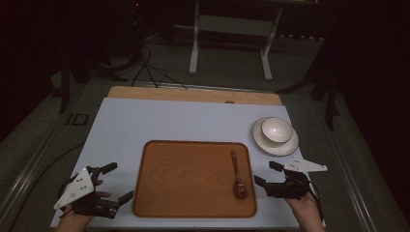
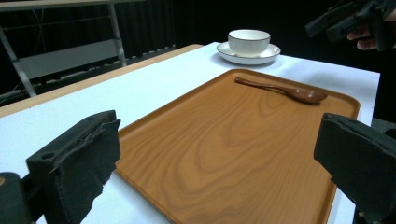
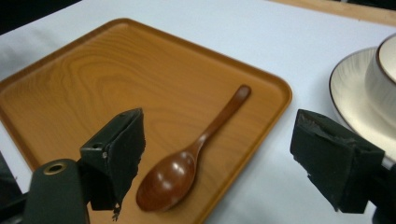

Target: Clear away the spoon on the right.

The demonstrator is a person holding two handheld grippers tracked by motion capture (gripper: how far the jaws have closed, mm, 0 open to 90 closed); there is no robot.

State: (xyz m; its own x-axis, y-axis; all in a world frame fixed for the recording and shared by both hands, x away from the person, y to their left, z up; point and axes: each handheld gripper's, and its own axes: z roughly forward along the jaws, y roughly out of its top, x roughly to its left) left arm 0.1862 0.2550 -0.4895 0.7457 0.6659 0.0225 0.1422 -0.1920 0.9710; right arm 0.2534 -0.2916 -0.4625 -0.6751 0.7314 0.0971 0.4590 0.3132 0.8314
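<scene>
Dim room, pale blue table [image 1: 145, 121]; wooden spoon [image 1: 237, 176] near tray [image 1: 183, 179] right edge, handle pointing to far edge; right gripper [image 1: 267, 175] and left gripper [image 1: 116, 182], jaws apart, empty.

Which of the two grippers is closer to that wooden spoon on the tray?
The right gripper. It hovers open just off the tray's right edge, beside the spoon. The left gripper, also open, sits beyond the tray's opposite edge.

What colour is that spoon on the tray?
Dark reddish-brown spoon, glossy; clearest in the right gripper view.
</scene>
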